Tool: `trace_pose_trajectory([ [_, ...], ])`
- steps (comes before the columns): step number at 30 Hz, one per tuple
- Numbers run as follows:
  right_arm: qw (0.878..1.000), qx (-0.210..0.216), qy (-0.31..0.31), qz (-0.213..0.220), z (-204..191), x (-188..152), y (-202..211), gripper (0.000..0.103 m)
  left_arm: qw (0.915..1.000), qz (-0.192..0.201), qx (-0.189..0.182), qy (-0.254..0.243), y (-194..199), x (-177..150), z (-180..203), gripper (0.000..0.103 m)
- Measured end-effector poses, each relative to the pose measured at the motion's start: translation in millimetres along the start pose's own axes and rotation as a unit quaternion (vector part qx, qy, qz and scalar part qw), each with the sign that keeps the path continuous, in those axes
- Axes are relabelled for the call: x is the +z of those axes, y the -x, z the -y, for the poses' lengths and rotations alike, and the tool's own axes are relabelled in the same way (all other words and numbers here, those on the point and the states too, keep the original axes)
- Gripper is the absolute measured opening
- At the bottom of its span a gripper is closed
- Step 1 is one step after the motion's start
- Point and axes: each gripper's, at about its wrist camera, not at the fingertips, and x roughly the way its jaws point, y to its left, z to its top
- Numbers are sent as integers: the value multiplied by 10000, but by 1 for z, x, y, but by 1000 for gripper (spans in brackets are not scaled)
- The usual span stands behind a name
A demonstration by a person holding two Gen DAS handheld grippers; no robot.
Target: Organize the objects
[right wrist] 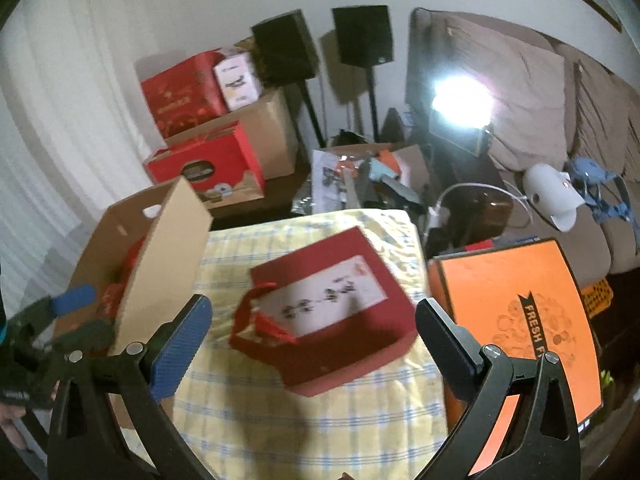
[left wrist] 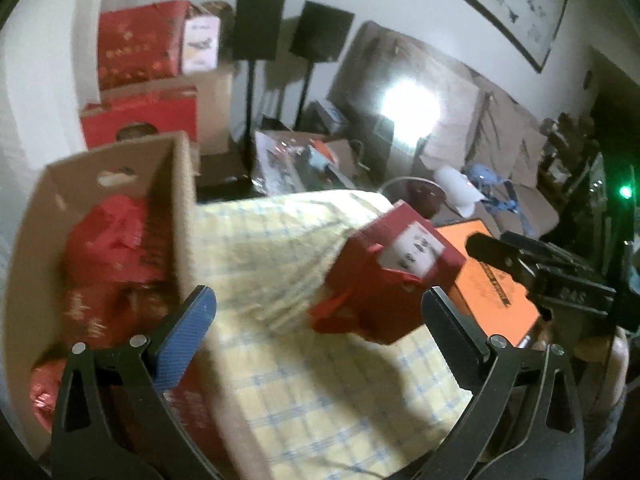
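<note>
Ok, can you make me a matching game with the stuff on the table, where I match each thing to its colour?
Things:
1. gift bag
2. big flat box
3. open carton
4. tablecloth

Colours:
A. plain brown cardboard
B. yellow with blue checks
C. red with a white label
D. orange with black print

Pairs: 1-C, 2-D, 3-A, 4-B
</note>
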Motion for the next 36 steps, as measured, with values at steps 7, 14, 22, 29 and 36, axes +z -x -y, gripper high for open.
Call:
trace_pose_trajectory([
  [7, 9993, -78, -339, -144, 35, 5, -16, 99, 9991, -278, -309, -2, -27, -9, 27, 101],
  [14, 9970, -66, -594, -499, 60, 0, -45, 74, 9976, -553, -405, 37, -57, -13, 45, 85],
  [22, 9939, 235, -782, -747, 72, -2, -64, 55, 9945, -788, -643, 237, -86, -15, 55, 64],
  [29, 9931, 299, -816, -792, 76, -2, -70, 54, 9922, -911, -769, 377, -104, -14, 60, 57],
  [36, 9911, 555, -839, -871, 75, -5, -70, 48, 9903, -1018, -866, 369, -116, -17, 65, 55],
])
